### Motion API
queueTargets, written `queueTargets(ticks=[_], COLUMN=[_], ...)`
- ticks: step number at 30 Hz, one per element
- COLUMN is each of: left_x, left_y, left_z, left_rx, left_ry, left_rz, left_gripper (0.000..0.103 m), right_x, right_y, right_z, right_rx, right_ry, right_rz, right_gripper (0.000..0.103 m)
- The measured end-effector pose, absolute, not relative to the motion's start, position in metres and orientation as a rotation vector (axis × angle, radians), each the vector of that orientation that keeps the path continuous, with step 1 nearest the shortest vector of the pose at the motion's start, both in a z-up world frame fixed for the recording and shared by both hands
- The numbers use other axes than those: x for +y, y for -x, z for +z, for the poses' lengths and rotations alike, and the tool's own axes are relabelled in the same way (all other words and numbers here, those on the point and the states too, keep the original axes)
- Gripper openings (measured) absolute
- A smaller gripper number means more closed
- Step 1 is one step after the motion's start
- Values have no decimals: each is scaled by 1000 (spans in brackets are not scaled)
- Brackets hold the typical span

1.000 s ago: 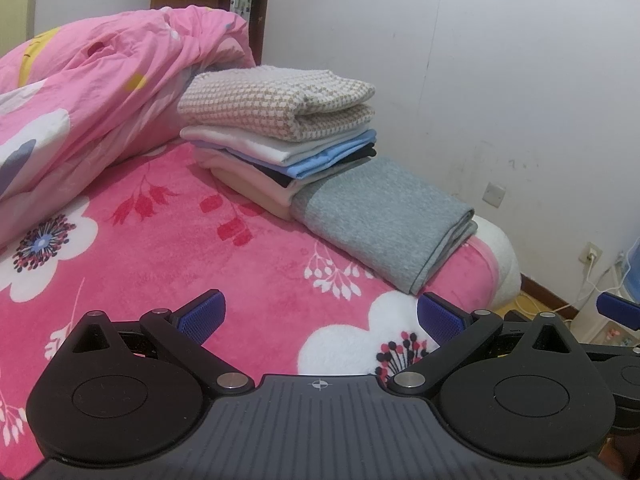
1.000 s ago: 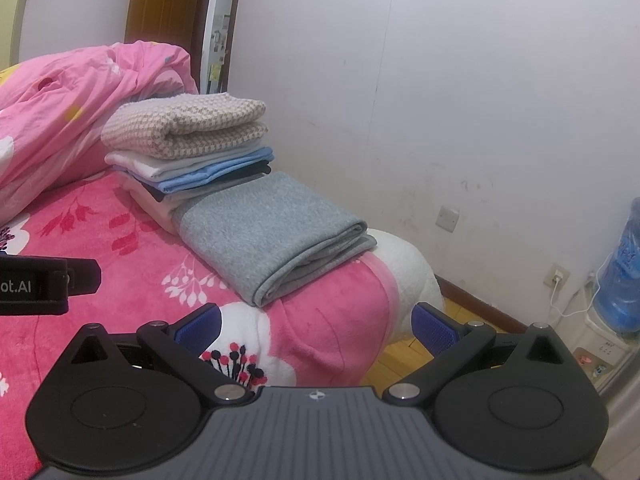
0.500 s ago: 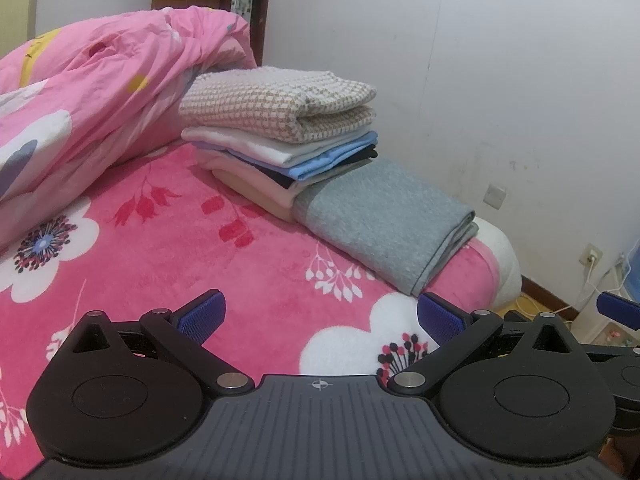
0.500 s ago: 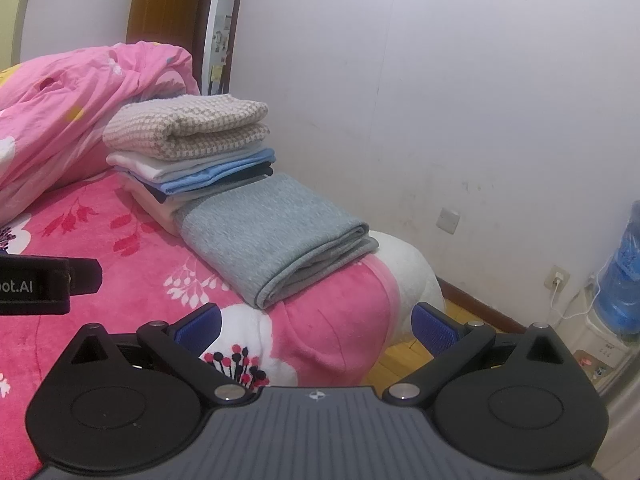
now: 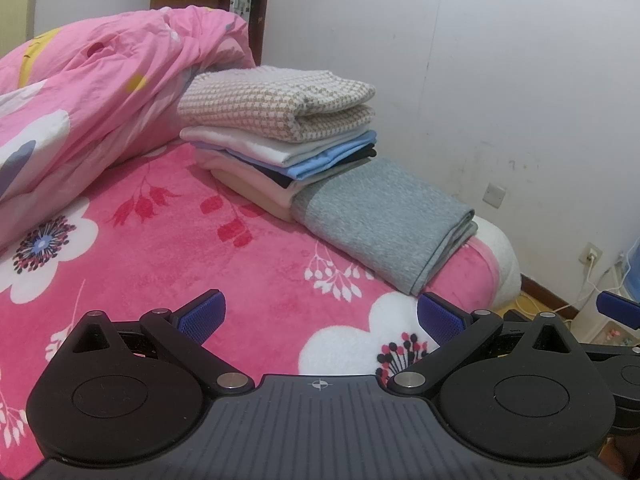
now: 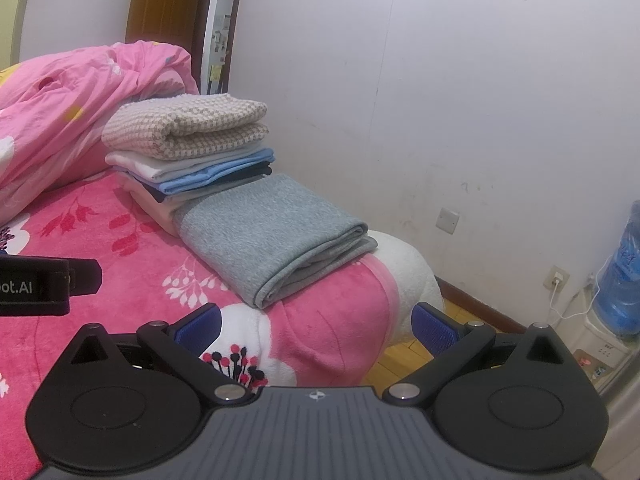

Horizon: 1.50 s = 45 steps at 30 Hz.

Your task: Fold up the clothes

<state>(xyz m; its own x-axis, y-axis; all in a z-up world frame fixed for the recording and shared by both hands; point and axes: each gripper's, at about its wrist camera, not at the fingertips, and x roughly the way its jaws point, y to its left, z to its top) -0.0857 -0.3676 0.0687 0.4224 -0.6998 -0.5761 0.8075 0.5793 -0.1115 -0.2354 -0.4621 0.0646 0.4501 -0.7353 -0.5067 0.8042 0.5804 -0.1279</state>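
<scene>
A folded grey garment (image 5: 380, 216) (image 6: 272, 232) lies near the bed's right edge. Behind it stands a stack of folded clothes (image 5: 280, 144) (image 6: 188, 152), topped by a beige checked knit (image 5: 276, 100) (image 6: 184, 128). My left gripper (image 5: 320, 316) hovers open over the pink floral blanket (image 5: 160, 248), well short of the grey garment, with nothing between its blue fingers. My right gripper (image 6: 316, 324) is open too and empty, above the bed's corner. Part of the right gripper (image 5: 616, 308) shows at the right edge of the left wrist view, and the left gripper's body (image 6: 44, 284) shows at the left edge of the right wrist view.
A crumpled pink duvet (image 5: 100, 100) (image 6: 72, 100) is heaped at the back left. A white wall (image 5: 480, 60) runs close along the bed's far side. On the wooden floor (image 6: 400, 356) stands a water dispenser with a blue bottle (image 6: 620, 272), plugged into a wall socket (image 6: 558, 280).
Both views have shifted very slightly; the clothes sit a touch lower and further right in frame. Both grippers stay open and empty.
</scene>
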Motion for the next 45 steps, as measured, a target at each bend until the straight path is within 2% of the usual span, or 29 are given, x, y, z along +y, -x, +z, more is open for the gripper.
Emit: queueTargets(ticks=[45], left_x=[-368], left_y=[86], left_z=[66], left_rx=[629], left_ry=[-194], left_rz=[-948], left_gripper=[103], right_x=[-460], right_y=[236], right_z=[62], right_rx=[558], right_ry=[-138], right_rz=[-956], right_gripper=[103])
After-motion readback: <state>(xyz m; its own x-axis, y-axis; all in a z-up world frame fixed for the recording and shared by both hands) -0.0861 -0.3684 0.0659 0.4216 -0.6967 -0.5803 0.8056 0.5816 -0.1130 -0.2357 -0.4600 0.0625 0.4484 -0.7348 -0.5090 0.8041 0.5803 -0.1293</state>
